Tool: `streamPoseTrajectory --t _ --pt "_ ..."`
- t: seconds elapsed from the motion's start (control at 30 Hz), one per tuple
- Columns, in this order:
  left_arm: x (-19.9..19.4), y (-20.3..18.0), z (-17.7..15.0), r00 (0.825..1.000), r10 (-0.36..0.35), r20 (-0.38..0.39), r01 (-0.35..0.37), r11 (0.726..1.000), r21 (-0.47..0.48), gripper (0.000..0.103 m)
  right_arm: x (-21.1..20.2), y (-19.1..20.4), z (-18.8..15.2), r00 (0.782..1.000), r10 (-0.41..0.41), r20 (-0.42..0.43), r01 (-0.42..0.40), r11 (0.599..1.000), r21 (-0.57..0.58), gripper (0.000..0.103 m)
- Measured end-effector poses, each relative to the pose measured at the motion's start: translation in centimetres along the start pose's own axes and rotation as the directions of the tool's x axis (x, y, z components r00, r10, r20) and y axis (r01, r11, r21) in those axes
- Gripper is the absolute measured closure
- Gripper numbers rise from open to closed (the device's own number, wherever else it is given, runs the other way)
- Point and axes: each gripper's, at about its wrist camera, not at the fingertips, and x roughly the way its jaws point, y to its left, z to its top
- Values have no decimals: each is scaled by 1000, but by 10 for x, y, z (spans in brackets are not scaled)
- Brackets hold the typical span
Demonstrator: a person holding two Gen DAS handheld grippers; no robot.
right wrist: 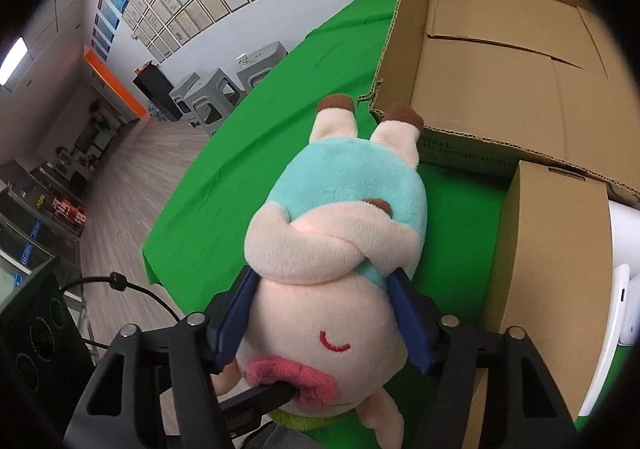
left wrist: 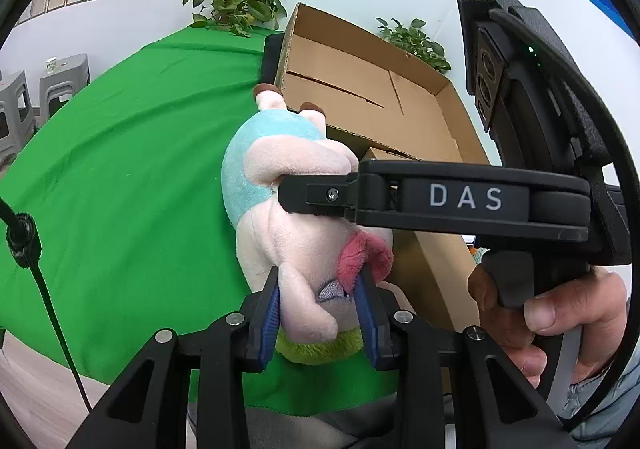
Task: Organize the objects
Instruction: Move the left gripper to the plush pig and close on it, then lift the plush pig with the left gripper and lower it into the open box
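Cardboard box (right wrist: pixel 500 61) beside plush pig (right wrist: pixel 340 249)

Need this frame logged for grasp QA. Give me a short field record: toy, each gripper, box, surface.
toy: plush pig, teal body, feet pointing toward the box
left gripper: shut on the pig's pink snout area
right gripper: blue pads against both sides of the pig's head, near the arms
box: open cardboard box, nothing visible inside, beyond the pig's feet
surface: green cloth
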Motion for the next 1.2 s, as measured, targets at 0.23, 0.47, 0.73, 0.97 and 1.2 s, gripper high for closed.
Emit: streamPoseTrajectory --t 0.23,0.47,0.73,0.97,1.2 --pt "-8 -27 12 998 52 30 -53 998 46 74 -6 -10 8 999 51 8 -51 999 -5 56" --pt "-38 -98 72 979 72 193 -116 967 229 74 -91 -18 45 965 95 243 -82 995 -61 58" --pt "-44 -159 171 934 -65 352 -80 920 383 74 -187 -27 119 869 -3 494 60 993 -100 59" --pt "-2 -154 225 945 -123 305 -6 920 391 74 -175 -42 163 858 -88 506 131 990 -52 60" --pt "53 -103 229 968 -131 212 53 939 339 74 -121 -59 175 892 -108 439 129 991 -19 60"
